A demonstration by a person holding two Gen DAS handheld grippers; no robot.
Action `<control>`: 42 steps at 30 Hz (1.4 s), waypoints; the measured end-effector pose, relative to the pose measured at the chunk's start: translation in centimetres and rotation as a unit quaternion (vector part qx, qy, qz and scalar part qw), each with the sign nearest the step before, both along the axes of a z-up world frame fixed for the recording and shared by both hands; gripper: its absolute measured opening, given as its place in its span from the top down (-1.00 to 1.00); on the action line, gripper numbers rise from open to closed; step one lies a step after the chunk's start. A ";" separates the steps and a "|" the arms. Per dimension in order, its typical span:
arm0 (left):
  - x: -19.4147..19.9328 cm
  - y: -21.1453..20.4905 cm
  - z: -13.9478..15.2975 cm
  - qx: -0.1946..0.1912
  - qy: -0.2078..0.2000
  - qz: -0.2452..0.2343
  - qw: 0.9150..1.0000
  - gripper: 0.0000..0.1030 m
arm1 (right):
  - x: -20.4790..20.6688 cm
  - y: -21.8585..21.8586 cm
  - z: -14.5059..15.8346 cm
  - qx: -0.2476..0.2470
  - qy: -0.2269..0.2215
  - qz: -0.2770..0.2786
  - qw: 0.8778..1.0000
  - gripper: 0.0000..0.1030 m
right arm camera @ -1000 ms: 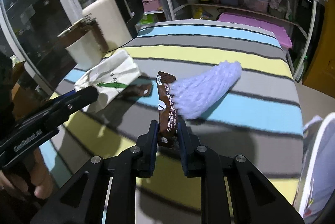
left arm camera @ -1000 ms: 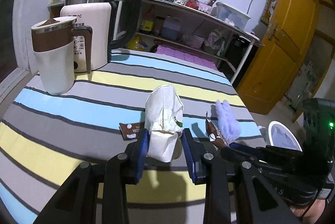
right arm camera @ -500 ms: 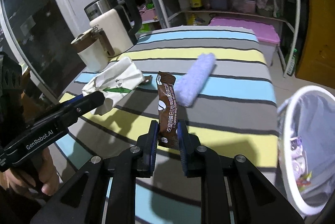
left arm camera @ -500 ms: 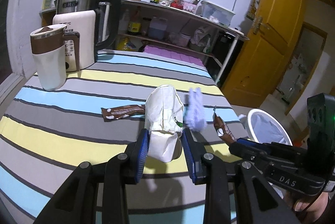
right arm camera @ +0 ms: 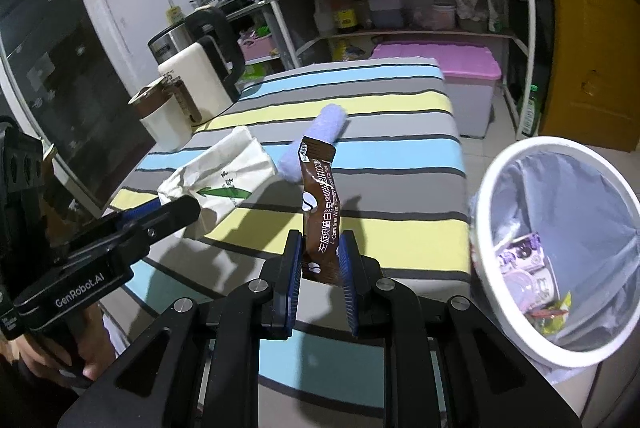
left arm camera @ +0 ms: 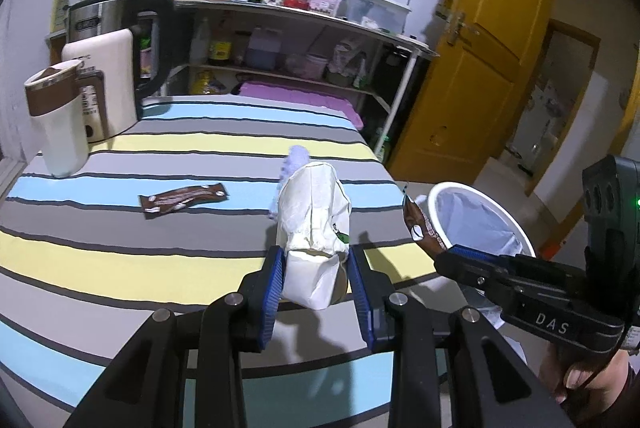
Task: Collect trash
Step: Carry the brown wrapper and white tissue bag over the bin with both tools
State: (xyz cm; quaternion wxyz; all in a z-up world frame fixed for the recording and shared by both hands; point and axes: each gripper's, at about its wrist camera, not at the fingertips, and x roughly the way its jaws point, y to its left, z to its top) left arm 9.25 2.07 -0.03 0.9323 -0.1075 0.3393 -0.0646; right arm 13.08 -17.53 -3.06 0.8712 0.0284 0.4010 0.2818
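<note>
The step in hand is the carry to the bin: both grippers are loaded and held above the striped table (left arm camera: pixel 120 268). The left gripper (left arm camera: pixel 316 282) is clamped on a crumpled white paper bag (left arm camera: pixel 314 224); the right gripper (right arm camera: pixel 319 270) is closed on a brown coffee sachet (right arm camera: pixel 320 212), which stands upright between its pads. The white-rimmed trash bin (right arm camera: pixel 484 188), already holding some litter, stands on the floor just beyond the table's right edge. The next move likely calls for bringing each gripper over the bin mouth before release. A second brown sachet (left arm camera: pixel 182 197) and a purple fuzzy roll (right arm camera: pixel 316 144) lie on the table, uncollected.
</note>
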 end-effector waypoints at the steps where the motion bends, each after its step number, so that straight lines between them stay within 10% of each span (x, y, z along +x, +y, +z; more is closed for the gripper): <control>1: 0.0 -0.3 0.0 0.000 0.001 -0.002 1.000 0.35 | -0.1 -0.5 0.0 0.001 0.000 -0.003 1.000 0.62; 42: 7.3 -17.2 -1.7 0.009 0.018 -0.197 0.980 0.35 | 1.1 -16.5 -2.6 0.011 0.035 -0.186 0.982 0.62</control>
